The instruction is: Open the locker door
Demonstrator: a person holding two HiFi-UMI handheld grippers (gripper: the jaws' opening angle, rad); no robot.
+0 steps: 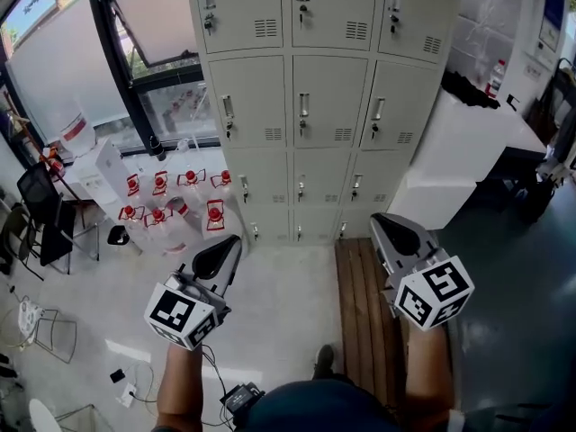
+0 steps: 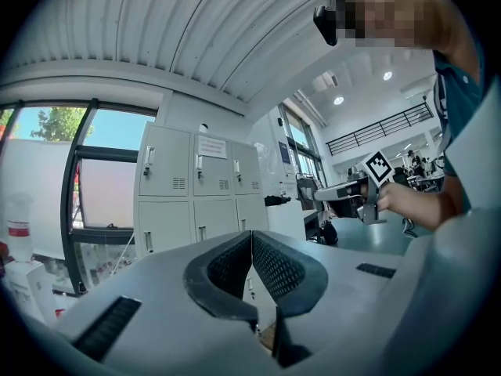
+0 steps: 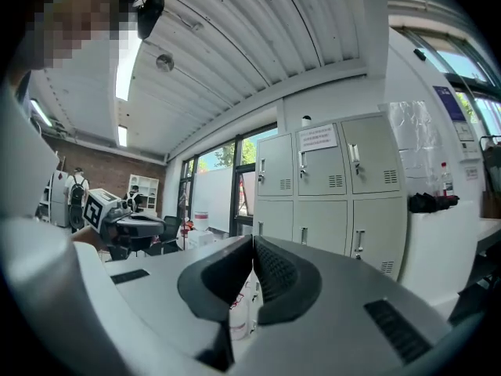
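Well short of the lockers point(image 1: 329, 79), all shut in view, we hold left gripper point(image 1: 230, 244) and right gripper point(image 1: 380, 223) pinched together, empty; we judge the jaws should part before reaching a handle point(image 1: 303, 106).

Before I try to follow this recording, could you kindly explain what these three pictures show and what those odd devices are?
There is no robot: a person holds a tool in each hand, the left gripper and the right gripper, each bearing a marker cube. The head view is from a camera on the person's head, looking steeply down at grey lockers, every visible door shut, a white counter beside them and wooden slats on the floor in front. The other two pictures come from a camera riding on each gripper, looking along its fingers. In both, the fingers are pressed together with nothing between them, so nothing is held, and neither gripper touches a locker.
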